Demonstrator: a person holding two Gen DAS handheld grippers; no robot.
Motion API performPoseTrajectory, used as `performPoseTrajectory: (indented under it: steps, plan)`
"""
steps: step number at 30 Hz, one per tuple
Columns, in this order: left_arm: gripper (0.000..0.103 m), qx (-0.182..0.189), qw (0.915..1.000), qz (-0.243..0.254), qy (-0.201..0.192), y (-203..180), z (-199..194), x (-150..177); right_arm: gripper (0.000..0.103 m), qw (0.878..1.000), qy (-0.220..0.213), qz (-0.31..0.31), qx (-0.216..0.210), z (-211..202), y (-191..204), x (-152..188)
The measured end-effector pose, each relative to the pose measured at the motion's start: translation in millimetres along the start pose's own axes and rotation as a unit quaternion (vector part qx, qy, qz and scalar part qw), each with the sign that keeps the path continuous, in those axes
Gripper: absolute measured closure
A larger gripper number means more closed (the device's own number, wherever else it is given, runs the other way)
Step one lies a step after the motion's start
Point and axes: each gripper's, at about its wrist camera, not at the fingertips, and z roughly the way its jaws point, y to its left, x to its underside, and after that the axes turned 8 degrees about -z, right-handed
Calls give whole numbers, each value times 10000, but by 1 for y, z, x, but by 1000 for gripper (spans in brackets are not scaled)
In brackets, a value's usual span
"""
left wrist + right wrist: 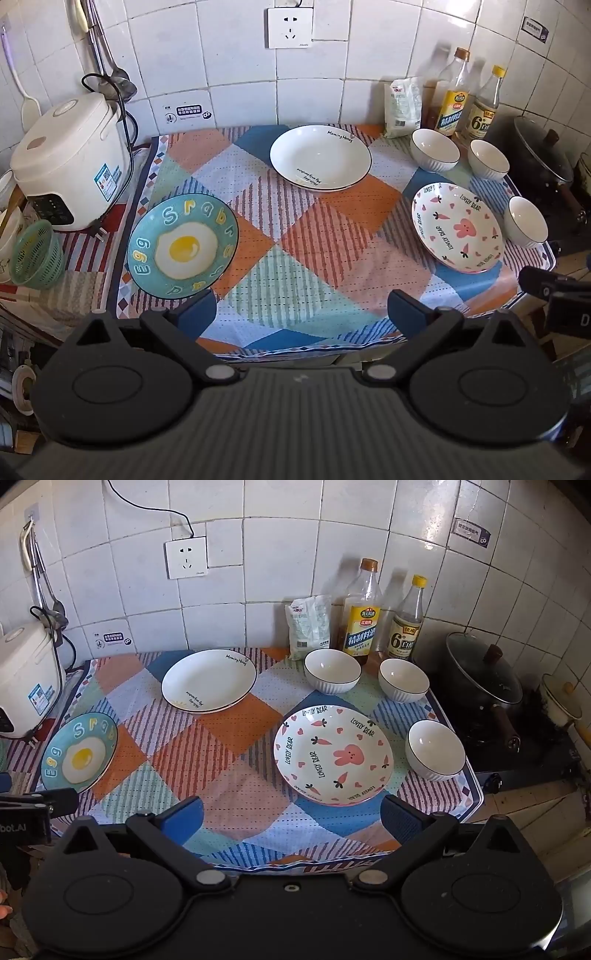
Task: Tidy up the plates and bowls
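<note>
Your left tongs (301, 308) hang above the near edge of the counter (295, 236), spread as wide as they go, with nothing between the blue pads and nothing touched. Your right tongs (291, 818) stand the same way: fully wide, empty, tilted down at the patterned cloth.

Nothing is stacked yet, apart from the white "Morning Honey" plate (320, 157) at the back centre, which seems to sit on a second plate, though only a sliver of rim shows. The teal egg plate (183, 245) lies ahead and left of your left tongs, its near rim just beside the left pad; that hand is plainly the nearer one for it. The pink rabbit plate (333, 755) lies straight ahead of your right tongs, slightly right of centre, its near rim close above the right pad. Three white ribbed bowls are on the right side: the back-left bowl (332, 675) and the back-right bowl (403, 679) in front of the bottles, and the near bowl (435, 748) just right of the rabbit plate, all closer to your right hand.

The plates are round, so no long axis matters; I judge you will need to catch a rim edge-on, and the rabbit plate's near rim is the closest one on offer.
</note>
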Motion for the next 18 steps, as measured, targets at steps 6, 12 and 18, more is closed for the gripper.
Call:
performPoseTrajectory:
  steps: [6, 12, 18]
  plan:
    - [3, 54, 10000, 40, -24, -5, -4, 1, 0, 9997, -193, 107, 53, -7, -6, 2]
    - [2, 8, 10000, 34, -75, -7, -7, 2, 0, 9995, -266, 168, 87, -10, -6, 4]
    - [3, 39, 9999, -26, -154, 1, -13, 1, 0, 9994, -250, 178, 140, -10, -6, 6]
